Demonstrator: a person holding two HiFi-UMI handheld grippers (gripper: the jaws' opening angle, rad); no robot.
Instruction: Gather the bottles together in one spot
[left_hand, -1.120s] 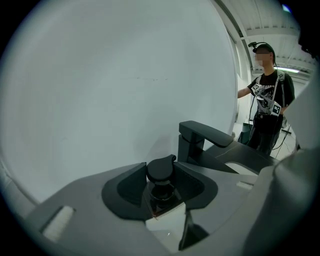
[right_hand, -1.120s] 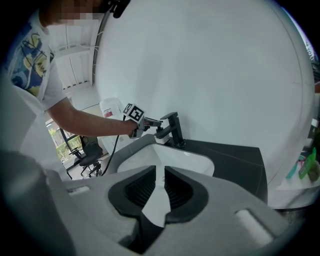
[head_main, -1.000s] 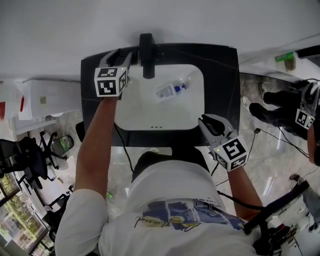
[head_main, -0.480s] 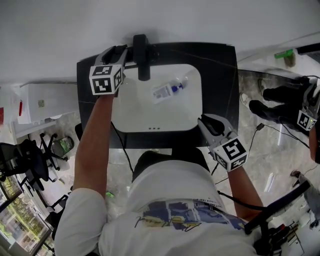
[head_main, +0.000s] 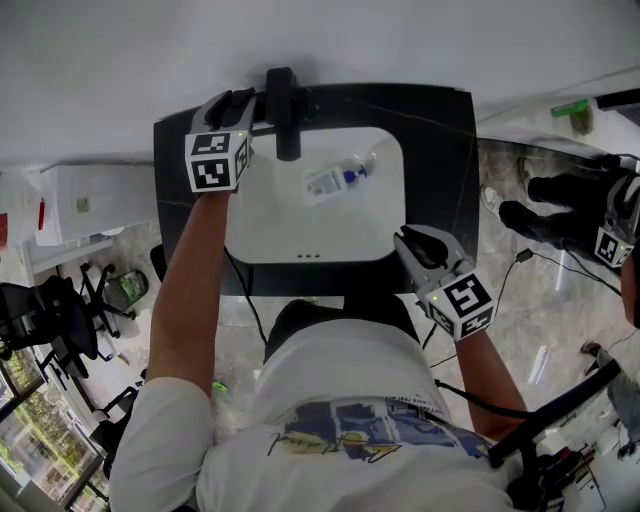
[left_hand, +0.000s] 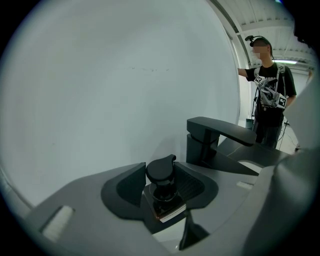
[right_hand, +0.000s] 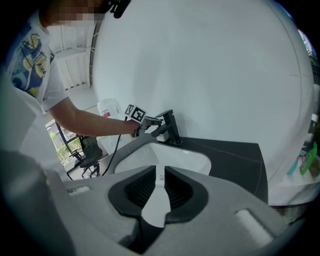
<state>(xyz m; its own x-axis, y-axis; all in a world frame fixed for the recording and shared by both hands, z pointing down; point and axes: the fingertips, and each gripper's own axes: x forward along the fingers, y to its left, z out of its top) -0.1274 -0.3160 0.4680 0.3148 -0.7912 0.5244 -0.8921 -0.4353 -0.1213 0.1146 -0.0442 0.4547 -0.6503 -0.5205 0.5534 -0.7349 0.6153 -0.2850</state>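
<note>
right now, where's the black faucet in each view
Head view: faucet top centre, at the sink's far edge.
Left gripper view: right of centre, close up.
Right gripper view: centre, small, far side of sink.
Shared landmark: the black counter it stands on.

Even bright light; gripper views fisheye-warped, dark vignetted corners; left one dimmer, perhaps slightly soft.

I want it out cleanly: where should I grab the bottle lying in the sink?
Take the bottle by its labelled middle, from above, fingers across its width: it lies on its side, slanted in the sink, long sides likely free.
</note>
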